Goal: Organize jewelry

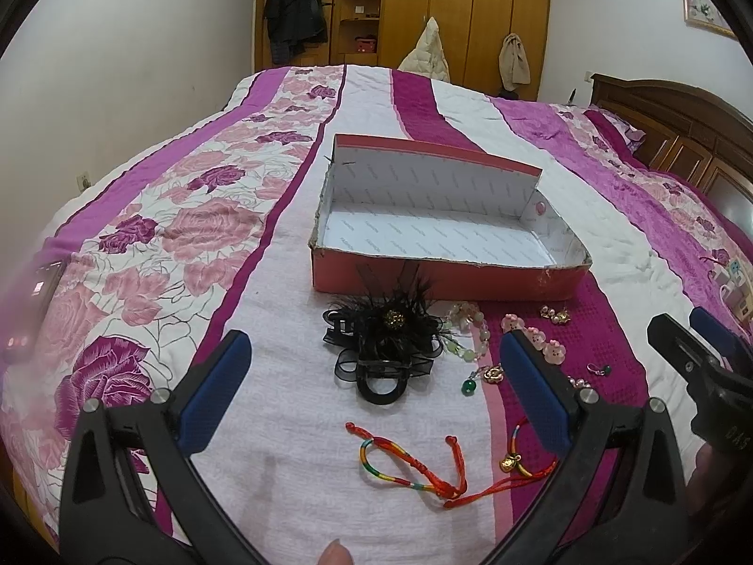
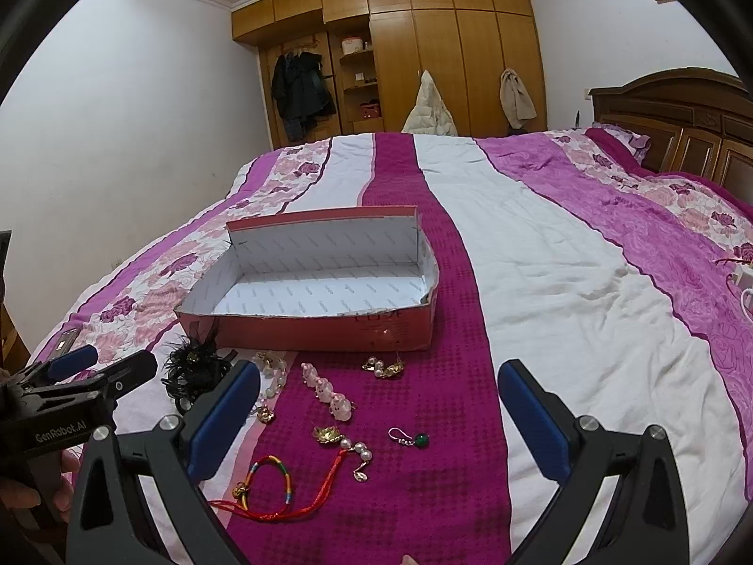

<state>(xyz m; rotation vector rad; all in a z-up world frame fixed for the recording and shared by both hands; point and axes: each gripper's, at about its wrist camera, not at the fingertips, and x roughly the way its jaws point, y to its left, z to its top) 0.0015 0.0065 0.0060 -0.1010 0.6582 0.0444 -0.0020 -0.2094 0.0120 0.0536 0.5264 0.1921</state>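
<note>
An open red box with a white inside lies on the bed, nothing in it. In front of it lies jewelry: a black feather hair clip, a pale bead bracelet, a pink charm piece, gold pearl earrings, a green drop earring, and red braided bracelets. My left gripper is open just before the hair clip. My right gripper is open above the jewelry.
The bed carries a purple, white and floral quilt. A phone lies at the bed's left edge. A wooden headboard stands at right and a wardrobe behind. Small items lie at the right edge.
</note>
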